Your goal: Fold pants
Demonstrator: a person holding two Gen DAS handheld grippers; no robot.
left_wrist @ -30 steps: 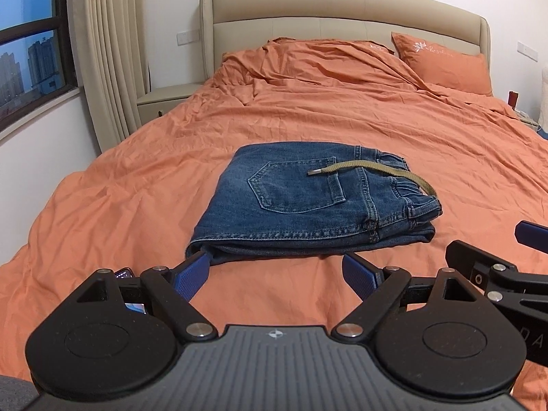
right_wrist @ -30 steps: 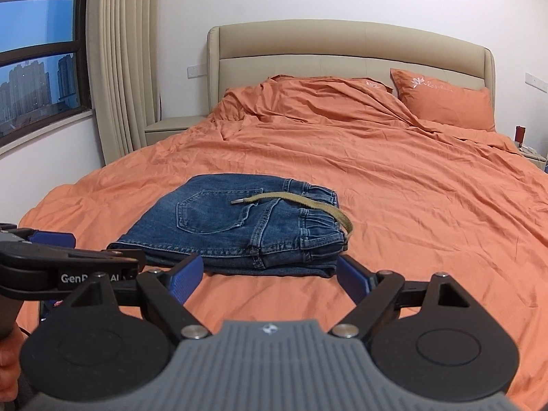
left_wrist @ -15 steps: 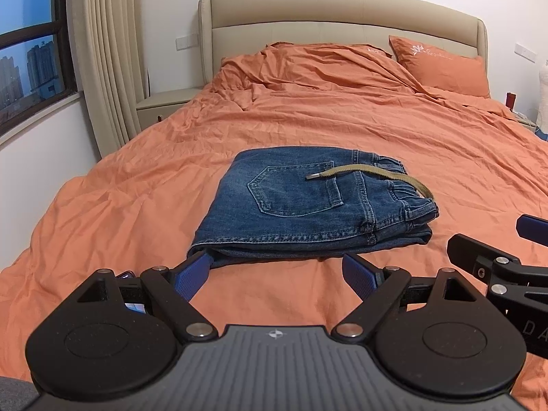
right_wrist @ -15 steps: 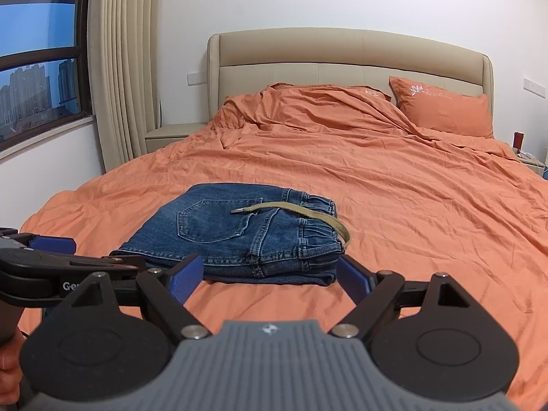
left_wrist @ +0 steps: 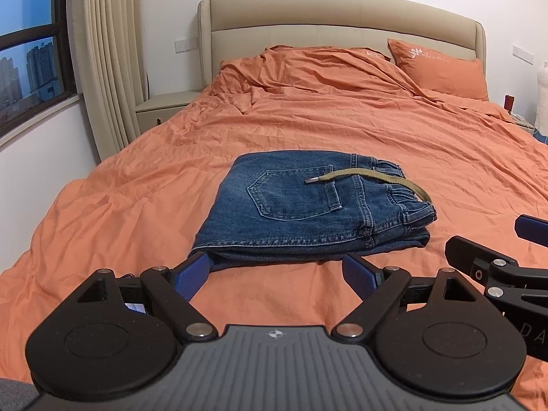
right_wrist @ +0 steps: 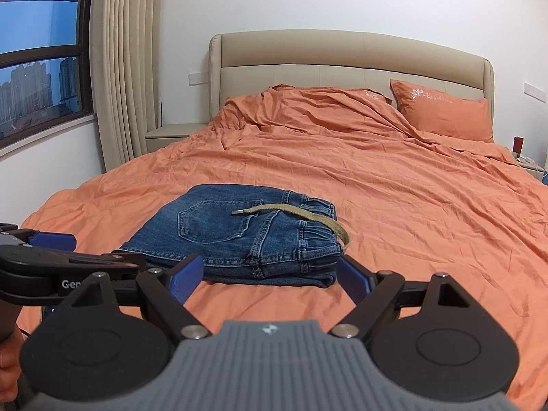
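Note:
Blue denim pants point(left_wrist: 301, 205) point(right_wrist: 239, 236) lie folded into a compact stack on the orange bed, back pocket up, waistband to the right. An olive drawstring point(left_wrist: 373, 176) point(right_wrist: 294, 214) trails across the top. My left gripper point(left_wrist: 275, 272) stands open just short of the stack's near edge, nothing between its blue pads. My right gripper point(right_wrist: 270, 275) is open too, a little back from the near edge and holding nothing. Each gripper shows at the edge of the other's view.
The orange duvet point(left_wrist: 342, 126) covers the whole bed, rumpled near the beige headboard point(right_wrist: 342, 54). An orange pillow point(right_wrist: 445, 109) lies at the back right. A nightstand point(left_wrist: 164, 106), curtain and window stand on the left. A hand shows at lower left point(right_wrist: 7, 356).
Both grippers have drawn back and risen slightly from the folded pants, so the stack sits lower and smaller in view. The pants have not moved.

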